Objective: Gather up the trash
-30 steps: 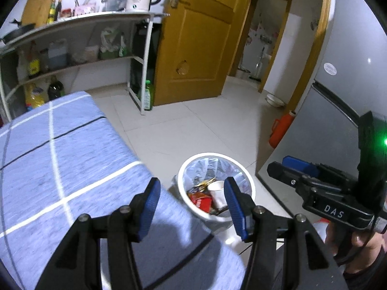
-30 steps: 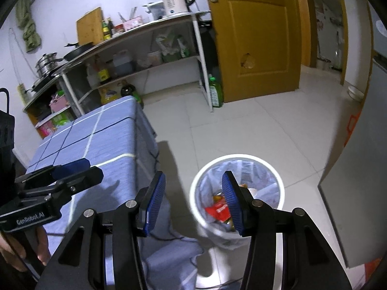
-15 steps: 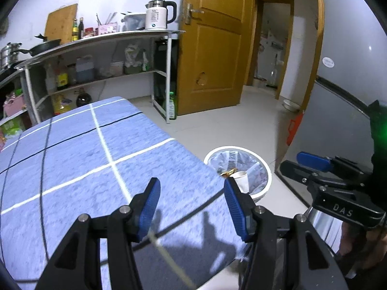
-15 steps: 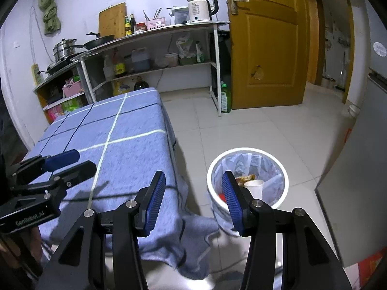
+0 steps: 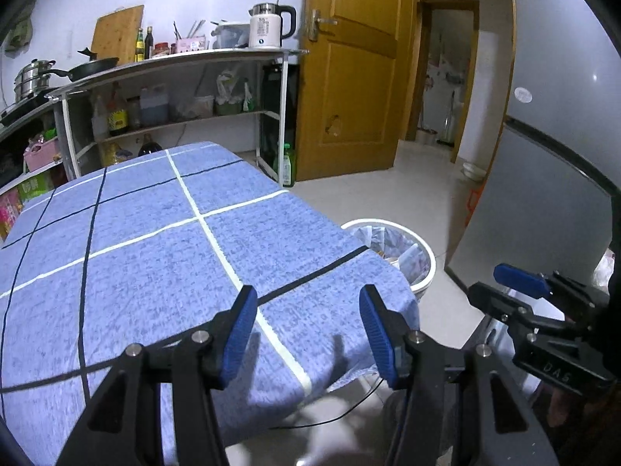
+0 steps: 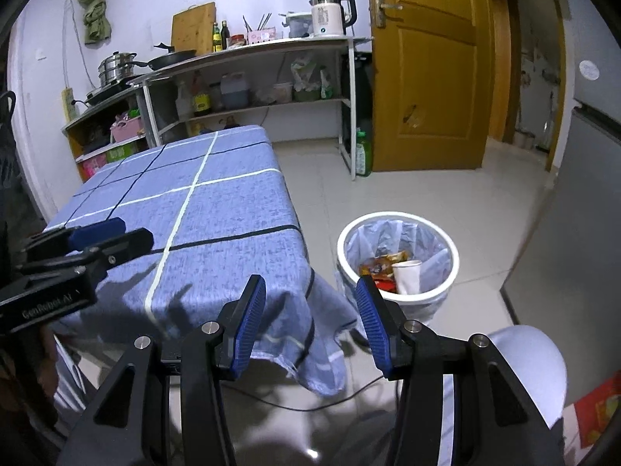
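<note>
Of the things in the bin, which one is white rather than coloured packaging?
The paper cup, lying against the red and orange wrappers inside the lined white bin; it alone is plain white.

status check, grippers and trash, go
Left gripper and right gripper: jaws open, both empty. Trash bin on floor beside table, paper cup and wrappers inside. No trash visible on tablecloth. Nothing in the way.

The worktop (image 6: 233, 209) is covered by a blue cloth (image 5: 155, 264) with white and dark grid lines, draped over its near corner and hanging toward the floor (image 6: 427, 194). On the pale tiled floor, just beside the worktop's right edge, stands a white bin (image 6: 446, 291) lined with a bag. A thin dark cable (image 6: 310, 404) lies on the floor below the hanging cloth.
</note>
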A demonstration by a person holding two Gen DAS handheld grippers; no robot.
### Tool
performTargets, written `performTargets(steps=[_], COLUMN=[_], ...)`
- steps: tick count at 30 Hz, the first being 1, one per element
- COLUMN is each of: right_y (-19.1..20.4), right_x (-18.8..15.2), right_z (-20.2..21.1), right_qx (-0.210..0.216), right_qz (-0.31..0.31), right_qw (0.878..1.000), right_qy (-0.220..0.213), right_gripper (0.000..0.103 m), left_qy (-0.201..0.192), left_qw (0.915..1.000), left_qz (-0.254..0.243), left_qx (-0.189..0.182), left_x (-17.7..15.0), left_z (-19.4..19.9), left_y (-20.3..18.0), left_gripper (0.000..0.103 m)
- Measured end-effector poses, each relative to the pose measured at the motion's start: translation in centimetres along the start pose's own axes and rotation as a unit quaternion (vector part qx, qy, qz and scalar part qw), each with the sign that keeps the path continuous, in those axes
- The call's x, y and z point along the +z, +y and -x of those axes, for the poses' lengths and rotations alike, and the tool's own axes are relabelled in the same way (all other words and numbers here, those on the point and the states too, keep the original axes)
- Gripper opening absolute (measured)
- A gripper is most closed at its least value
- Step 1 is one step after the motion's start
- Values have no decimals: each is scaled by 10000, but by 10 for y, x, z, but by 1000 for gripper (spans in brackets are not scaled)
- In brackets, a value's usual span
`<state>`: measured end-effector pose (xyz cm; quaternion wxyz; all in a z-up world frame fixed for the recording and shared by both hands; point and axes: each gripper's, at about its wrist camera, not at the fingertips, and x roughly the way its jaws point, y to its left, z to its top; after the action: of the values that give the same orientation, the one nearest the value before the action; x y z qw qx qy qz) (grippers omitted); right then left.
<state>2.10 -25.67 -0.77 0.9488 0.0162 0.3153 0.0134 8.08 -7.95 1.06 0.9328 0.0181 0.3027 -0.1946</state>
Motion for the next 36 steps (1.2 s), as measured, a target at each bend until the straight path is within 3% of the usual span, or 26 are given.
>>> performTargets(steps=[10,36], right_y=[-10,6], right_x=[-6,-7], right_z=[14,12], right_qx=[-142,-47], right_qz=[-68,143], right_qw=[9997,9998], right_qy=[-192,-153], right_gripper=[50,50], left_qy=[-278,-181], left_qw=[9987,9967], left_qz=[344,530], left_qx=[233,593], left_x=[-17,-35], left_z=[24,28], left_y=[0,5], left_gripper=[57,57])
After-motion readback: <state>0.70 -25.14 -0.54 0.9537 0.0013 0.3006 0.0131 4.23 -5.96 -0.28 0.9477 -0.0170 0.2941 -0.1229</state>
